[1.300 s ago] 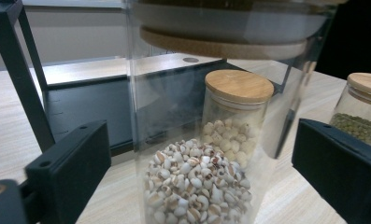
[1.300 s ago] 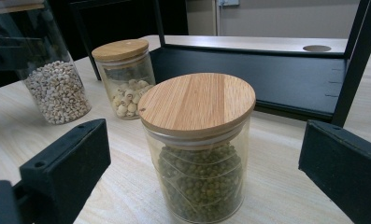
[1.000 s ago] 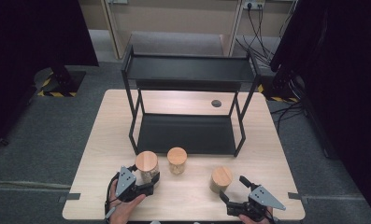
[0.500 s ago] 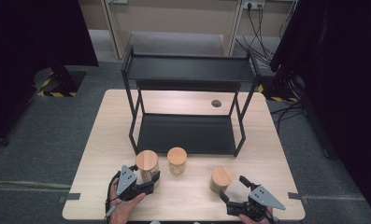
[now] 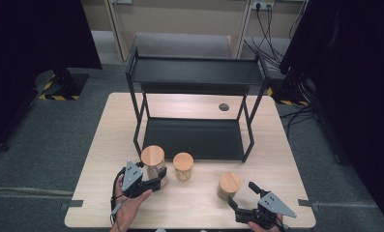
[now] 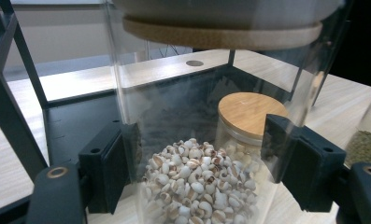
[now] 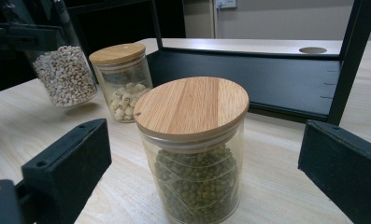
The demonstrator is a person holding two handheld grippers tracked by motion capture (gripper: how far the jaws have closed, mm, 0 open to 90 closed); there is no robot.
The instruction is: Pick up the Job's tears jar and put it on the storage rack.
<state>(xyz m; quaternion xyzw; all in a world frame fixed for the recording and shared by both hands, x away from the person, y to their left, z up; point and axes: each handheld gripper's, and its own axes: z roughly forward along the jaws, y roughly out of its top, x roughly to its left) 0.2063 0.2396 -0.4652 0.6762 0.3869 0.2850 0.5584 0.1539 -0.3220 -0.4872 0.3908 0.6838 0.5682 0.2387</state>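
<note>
Left gripper (image 5: 156, 178) jaws pinch the grain jar (image 6: 202, 186); right gripper (image 5: 243, 198) jaws spread, and its own view reveals green beans in the jar (image 7: 195, 154) right of it.

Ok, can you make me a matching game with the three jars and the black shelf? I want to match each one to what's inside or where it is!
Things:
1. tall jar
2. middle jar
3. right jar
4. black shelf

Clues:
A. green beans inside, between open jaws of the right gripper
B. stands at the back of the table, nothing on it
C. small white grains, clamped by the left gripper
D. larger pale seeds, nobody holding it

Pairs: 1-C, 2-D, 3-A, 4-B
</note>
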